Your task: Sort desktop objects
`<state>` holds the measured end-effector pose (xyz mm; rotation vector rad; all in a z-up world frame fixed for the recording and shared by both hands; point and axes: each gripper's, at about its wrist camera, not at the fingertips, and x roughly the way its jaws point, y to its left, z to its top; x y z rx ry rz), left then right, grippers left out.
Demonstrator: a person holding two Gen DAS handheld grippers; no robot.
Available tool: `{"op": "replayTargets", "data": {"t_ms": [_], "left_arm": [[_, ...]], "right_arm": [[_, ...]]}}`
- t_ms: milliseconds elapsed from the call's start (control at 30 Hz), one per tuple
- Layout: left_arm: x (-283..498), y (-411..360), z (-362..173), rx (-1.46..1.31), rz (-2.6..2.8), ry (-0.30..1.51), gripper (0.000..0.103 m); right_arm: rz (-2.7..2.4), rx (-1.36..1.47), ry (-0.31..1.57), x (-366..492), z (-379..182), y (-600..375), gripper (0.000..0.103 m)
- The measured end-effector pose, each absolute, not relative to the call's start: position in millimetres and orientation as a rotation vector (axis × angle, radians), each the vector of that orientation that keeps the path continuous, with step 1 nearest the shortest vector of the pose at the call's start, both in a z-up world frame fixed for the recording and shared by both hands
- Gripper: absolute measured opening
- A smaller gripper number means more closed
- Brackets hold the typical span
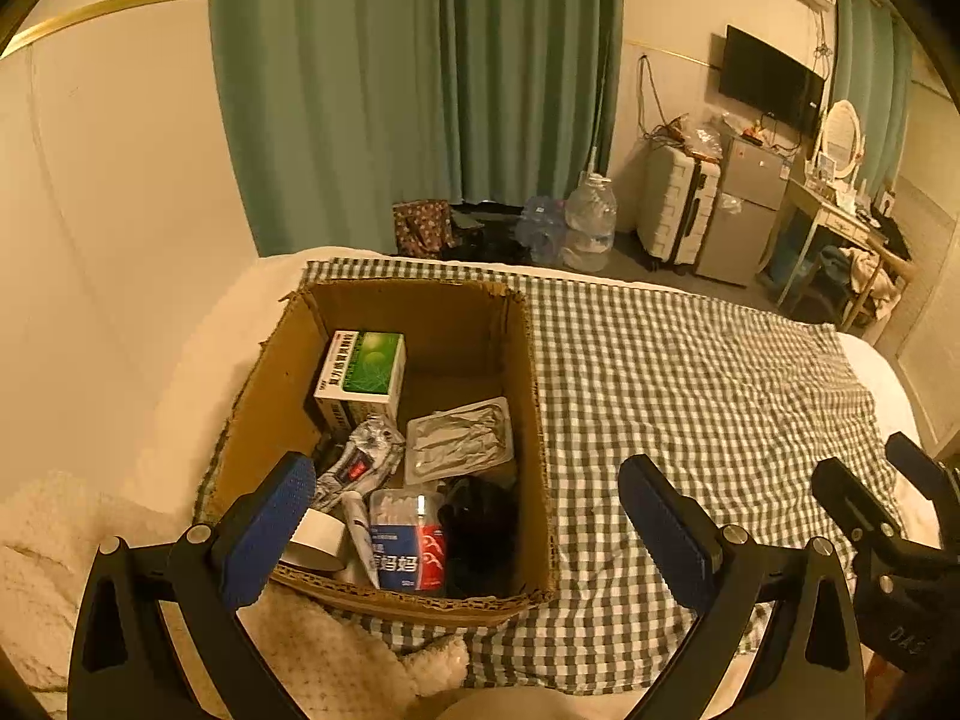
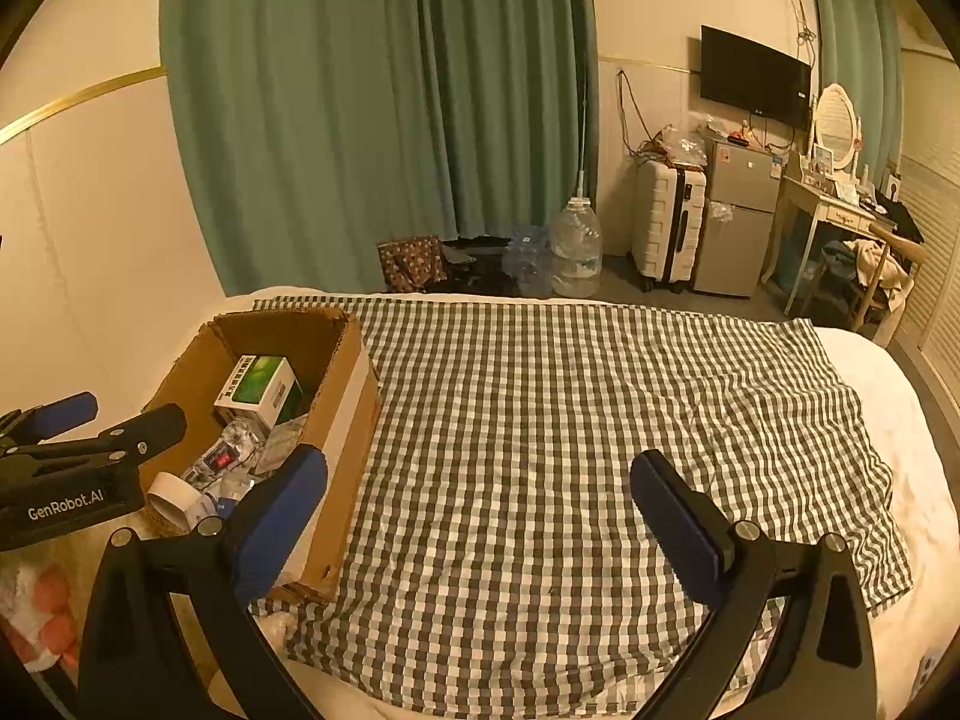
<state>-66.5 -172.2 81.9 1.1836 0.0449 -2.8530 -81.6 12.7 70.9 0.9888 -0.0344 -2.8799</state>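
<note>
Both tongs are shown spread wide and empty: the left gripper (image 1: 468,516) is held above the near rim of the cardboard box (image 1: 528,396), and the right gripper (image 2: 480,498) above the bare checked cloth (image 2: 540,396). No loose object is seen on the cloth; the task's things are all gathered inside the box, which stands at the cloth's 9 o'clock edge.

Within the box, in the left wrist view, a green-and-white carton (image 1: 360,372) is leaned at 11 o'clock; it is judged light and stiff, best taken across its narrow faces. A clear blister tray (image 1: 459,439) lies at the centre, thin, slick and easily crushed, so an edge grip is suggested. A crumpled foil pouch (image 1: 360,462) lies just beside it at 9 o'clock, soft and yielding. At 6 o'clock stands a cotton-swab tub (image 1: 408,540), rigid, smooth-walled and probably slippery, with a small white tube (image 1: 360,531) and a white tape roll (image 1: 315,540) touching or nearly touching it. A dark object (image 1: 480,528) at 5 o'clock cannot be identified.

The box walls and the crowding of the contents are judged the chief obstruction to any grasp. Beyond the bed, green curtains (image 2: 384,108), a water jug (image 2: 576,252) and a suitcase (image 2: 669,222) stand well apart.
</note>
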Motion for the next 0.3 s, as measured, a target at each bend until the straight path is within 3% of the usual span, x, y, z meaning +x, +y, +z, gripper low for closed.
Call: {"op": "replayTargets", "data": {"t_ms": [300], "left_arm": [[-61.9, -174.3, 75.3, 1.158, -2.823, 0.096, 0.103]], "right_arm": [[-2.868, 0.996, -0.003, -82.3, 66.8, 5.5, 0.102]]}}
